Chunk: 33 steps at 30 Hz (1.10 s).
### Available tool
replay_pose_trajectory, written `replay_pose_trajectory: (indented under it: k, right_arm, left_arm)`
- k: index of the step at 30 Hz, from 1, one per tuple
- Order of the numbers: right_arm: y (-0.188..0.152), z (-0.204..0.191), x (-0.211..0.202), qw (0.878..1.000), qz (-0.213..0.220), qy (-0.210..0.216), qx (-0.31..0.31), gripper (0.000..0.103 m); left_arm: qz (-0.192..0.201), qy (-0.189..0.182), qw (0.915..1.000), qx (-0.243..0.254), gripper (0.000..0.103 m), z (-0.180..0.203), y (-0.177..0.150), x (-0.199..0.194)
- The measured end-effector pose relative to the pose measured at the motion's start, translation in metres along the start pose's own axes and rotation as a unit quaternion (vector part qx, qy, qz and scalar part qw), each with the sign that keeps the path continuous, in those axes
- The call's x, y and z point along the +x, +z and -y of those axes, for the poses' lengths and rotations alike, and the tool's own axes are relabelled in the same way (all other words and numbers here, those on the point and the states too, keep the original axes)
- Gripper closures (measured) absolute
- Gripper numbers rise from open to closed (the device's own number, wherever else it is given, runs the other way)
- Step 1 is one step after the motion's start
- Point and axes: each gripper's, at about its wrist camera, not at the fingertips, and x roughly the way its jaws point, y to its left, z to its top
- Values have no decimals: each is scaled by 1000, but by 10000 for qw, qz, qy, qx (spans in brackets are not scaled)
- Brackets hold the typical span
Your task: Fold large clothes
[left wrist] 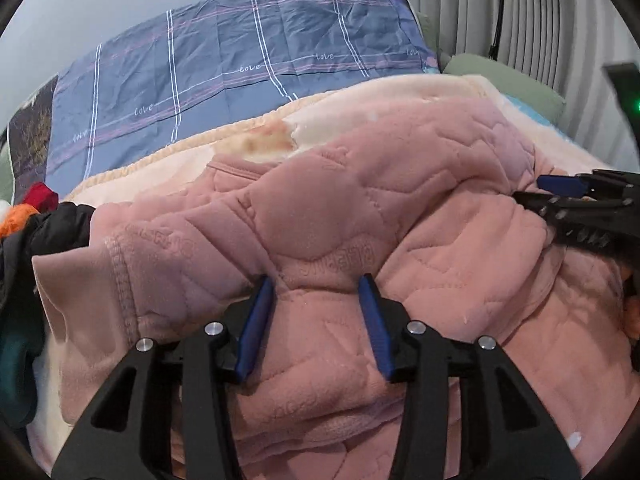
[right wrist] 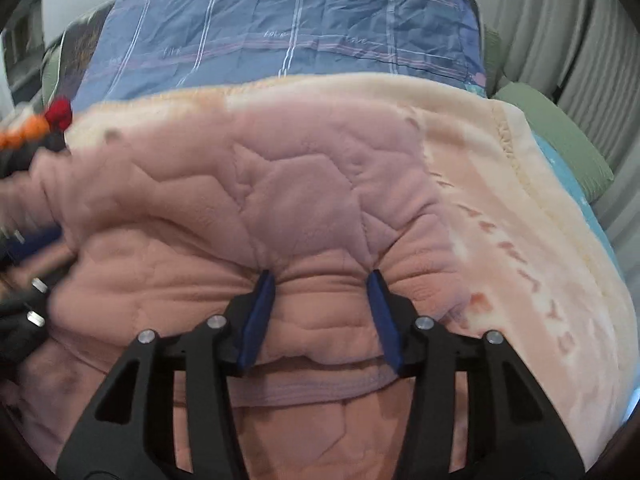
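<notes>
Left wrist view:
Garment: pink quilted fleece top [left wrist: 360,216] is lying bunched on a cream blanket [left wrist: 168,160], filling most of the frame.
Left gripper [left wrist: 318,284]: blue fingers [left wrist: 256,320] are standing apart w/ a thick fold of the top bulging between them, tips pressing into the fabric.
Right gripper [left wrist: 532,196]: is entering from the right edge, tips at the top's far side; can't tell its gap here.
Bkgd: blue plaid sheet [left wrist: 248,48] is lying beyond the blanket; dark and orange clothes [left wrist: 44,224] are sitting at left.

Right wrist view:
Garment: the top [right wrist: 248,208] is lying on the blanket [right wrist: 520,200], a hem running across between the fingers.
Right gripper [right wrist: 322,276]: fingers are standing apart w/ gathered fabric between them, tips digging into wrinkles.
Left gripper [right wrist: 56,234]: blurred at the left edge, touching the top.
</notes>
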Motion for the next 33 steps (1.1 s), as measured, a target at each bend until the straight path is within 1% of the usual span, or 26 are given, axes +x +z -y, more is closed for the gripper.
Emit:
replay_pose_trajectory:
  k: [2, 3, 4, 6, 7, 8, 9, 10, 11, 12, 13, 14, 16, 18, 20, 21, 22, 23, 25, 27, 28, 29, 30, 31, 32, 33]
  right_arm:
    - [14, 1, -22, 9988, 333, 363, 63, 52]
    - [20, -1, -31, 9978, 526, 403, -15, 45]
    - [35, -4, -36, 9967, 759, 212, -194, 40]
    - [53, -1, -25, 9963, 812, -26, -275, 39]
    - [61, 10, -4, 9981, 587, -127, -103, 37]
    - [61, 23, 28, 9994, 148, -282, 123, 37]
    - [59, 32, 54, 9989, -235, -346, 220, 29]
    - [44, 41, 93, 9968, -699, -161, 341, 24]
    - [34, 51, 105, 9960, -652, 49, 609, 22]
    - [35, 55, 98, 9952, -548, 137, 802, 22]
    - [37, 51, 96, 9961, -541, 62, 691, 22]
    - [37, 46, 96, 9970, -537, -74, 555, 22]
    - [36, 45, 93, 9972, -500, -113, 548, 21]
    - [37, 49, 82, 9972, -437, -41, 606, 21]
    - [38, 58, 50, 9966, -241, 125, 774, 21]
    - [34, 59, 31, 9958, -158, 305, 849, 21]
    - [23, 63, 2, 9946, -58, 617, 827, 21]
    - [13, 63, -16, 9940, 31, 812, 737, 21]
    - [-18, 64, -59, 9938, 235, 983, 458, 21]
    - [-57, 61, -90, 9928, 304, 1142, 218, 21]
    - [-71, 58, -95, 9923, 255, 1209, 116, 20]
    - [-89, 52, -93, 9938, 74, 1106, -52, 19]
    - [-110, 45, -81, 9966, -293, 737, -215, 17]
    - [-130, 39, -70, 9974, -438, 447, -349, 17]
    - [-142, 32, -70, 9981, -143, 297, -513, 17]
    - [-145, 28, -74, 9980, -55, 152, -610, 17]
  left_arm:
    - [-3, -132, 9998, -128, 56, -6, 8, -4]
    - [-24, -215, 9996, -198, 55, -10, 13, -5]
    - [10, -356, 9989, -312, 54, -15, 20, -13]
    - [279, -573, 9966, -526, 54, -21, 31, -23]
    - [529, -705, 9937, -694, 54, -31, 37, -35]
    - [662, -755, 9916, -810, 52, -37, 41, -40]
    - [703, -673, 9909, -927, 50, -46, 43, -40]
    - [596, -464, 9924, -969, 48, -51, 43, -32]
    - [170, 30, 9955, -934, 49, -61, 37, -5]
    - [-229, 246, 9965, -761, 49, -66, 25, 26]
    - [-254, 171, 9976, -614, 49, -67, 16, 40]
    - [-74, 50, 9978, -650, 49, -68, 16, 36]
    - [-234, 182, 9977, -616, 49, -64, 28, 29]
    - [-231, 209, 9984, -467, 49, -58, 31, 13]
    - [-58, -52, 9985, -548, 47, -61, 28, -24]
    - [75, -178, 9979, -622, 46, -67, 22, -45]
    - [248, -246, 9968, -715, 43, -74, 12, -73]
    - [343, -249, 9958, -806, 42, -79, 2, -90]
    - [459, -356, 9929, -1036, 40, -87, -19, -121]
    - [375, -736, 9893, -1200, 39, -85, -47, -141]
    - [193, -714, 9912, -1098, 35, -75, -63, -142]
    - [-2, -521, 9943, -927, 31, -65, -75, -139]
    - [-303, -209, 9966, -735, 30, -55, -89, -126]
    - [-994, 276, 9935, -489, 29, -40, -114, -97]
    - [-1094, 384, 9920, -501, 27, -33, -130, -86]
    - [-733, 470, 9944, -602, 27, -30, -137, -95]
